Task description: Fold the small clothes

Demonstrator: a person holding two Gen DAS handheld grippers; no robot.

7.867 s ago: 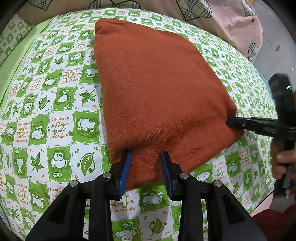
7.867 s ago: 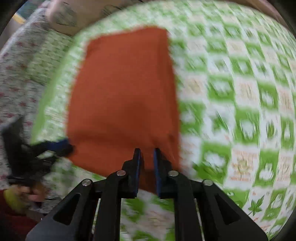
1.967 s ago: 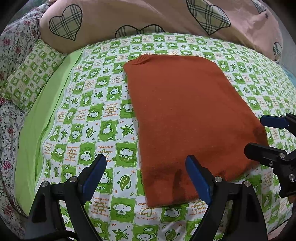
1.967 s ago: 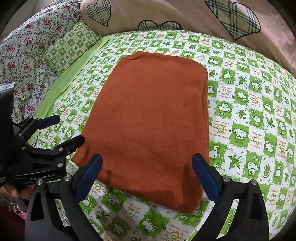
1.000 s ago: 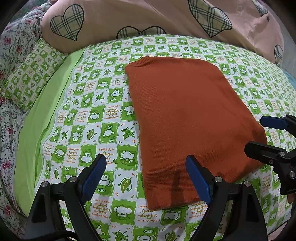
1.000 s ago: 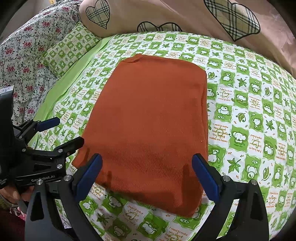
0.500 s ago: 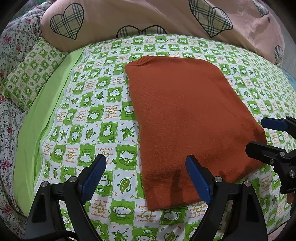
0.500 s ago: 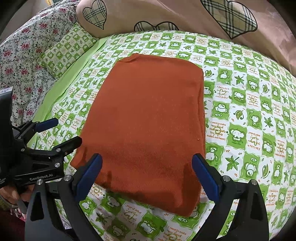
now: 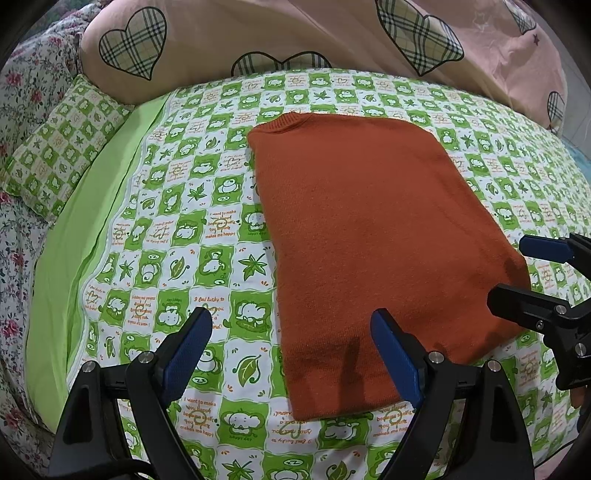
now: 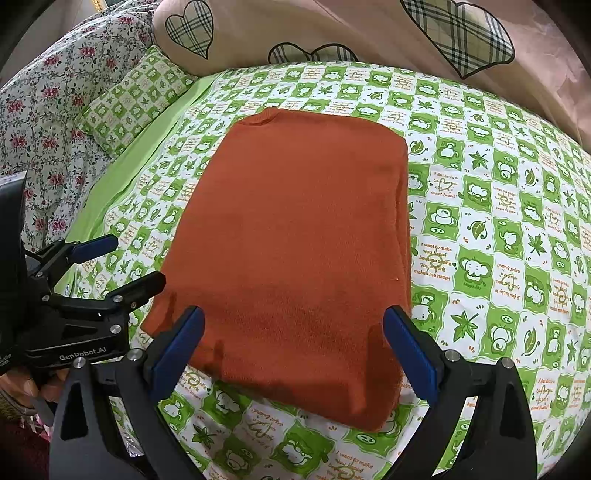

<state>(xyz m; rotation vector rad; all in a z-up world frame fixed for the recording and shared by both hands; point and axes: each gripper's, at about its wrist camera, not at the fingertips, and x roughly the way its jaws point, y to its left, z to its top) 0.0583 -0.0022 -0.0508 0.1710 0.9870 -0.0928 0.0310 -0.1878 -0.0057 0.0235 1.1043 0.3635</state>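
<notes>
A rust-orange knit garment (image 9: 373, 236) lies folded into a flat rectangle on the bed, its collar at the far left corner; it also shows in the right wrist view (image 10: 295, 251). My left gripper (image 9: 291, 350) is open and empty, held above the garment's near left corner. My right gripper (image 10: 293, 347) is open and empty, held above the garment's near edge. The right gripper also shows at the right edge of the left wrist view (image 9: 528, 273), and the left gripper at the left of the right wrist view (image 10: 125, 262).
The bed has a green-and-white checked cartoon sheet (image 9: 177, 229). A matching small pillow (image 9: 59, 155) and a floral quilt (image 10: 40, 110) lie at the left. A pink duvet with plaid hearts (image 9: 295, 33) is bunched along the far side.
Both grippers, earlier shut on the garment's near edge, have let go and drawn back. Over the last second they have barely moved and the garment lies still.
</notes>
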